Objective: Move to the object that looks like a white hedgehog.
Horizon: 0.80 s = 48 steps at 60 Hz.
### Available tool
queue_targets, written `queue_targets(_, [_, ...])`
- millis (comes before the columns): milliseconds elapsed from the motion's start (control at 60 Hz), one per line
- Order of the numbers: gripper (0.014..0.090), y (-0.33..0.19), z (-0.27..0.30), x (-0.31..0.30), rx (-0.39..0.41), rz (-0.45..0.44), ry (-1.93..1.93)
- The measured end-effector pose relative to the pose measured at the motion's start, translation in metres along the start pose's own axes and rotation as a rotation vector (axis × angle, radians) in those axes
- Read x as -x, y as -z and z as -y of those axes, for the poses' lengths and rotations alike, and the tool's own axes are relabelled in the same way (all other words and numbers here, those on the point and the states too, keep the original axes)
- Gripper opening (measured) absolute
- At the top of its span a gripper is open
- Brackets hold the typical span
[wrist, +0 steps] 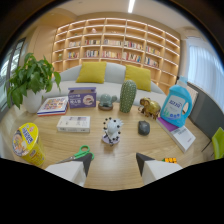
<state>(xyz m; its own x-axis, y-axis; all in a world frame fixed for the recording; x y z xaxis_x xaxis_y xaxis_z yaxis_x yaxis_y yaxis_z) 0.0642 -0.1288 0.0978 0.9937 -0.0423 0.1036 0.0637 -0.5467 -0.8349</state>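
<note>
The white hedgehog-like figure (112, 131), white with dark spots on its spines, stands on the wooden table (115, 150) just ahead of my fingers and roughly in line with the gap between them. My gripper (114, 160) is open, with nothing between the fingers. The left fingertip (87, 159) and the right fingertip (142, 159) sit short of the figure, not touching it.
Green-handled scissors (80, 152) lie by the left finger, with a yellow tub (27, 144) further left. Beyond are a white box (74, 123), a purple box (82, 97), a green cactus (127, 96), a golden elephant (149, 107), a dark grey lump (143, 128) and a blue bottle (176, 105).
</note>
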Motion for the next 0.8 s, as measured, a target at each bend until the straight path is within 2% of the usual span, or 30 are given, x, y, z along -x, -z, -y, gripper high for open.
queue_targets(333, [0.0845, -0.081, 0.012, -0.001, 0.016, 0.016, -0.027])
queue_targets(800, [0.0842, -0.095, 0.01, 0.001, 0.031, 0.028, -0.033])
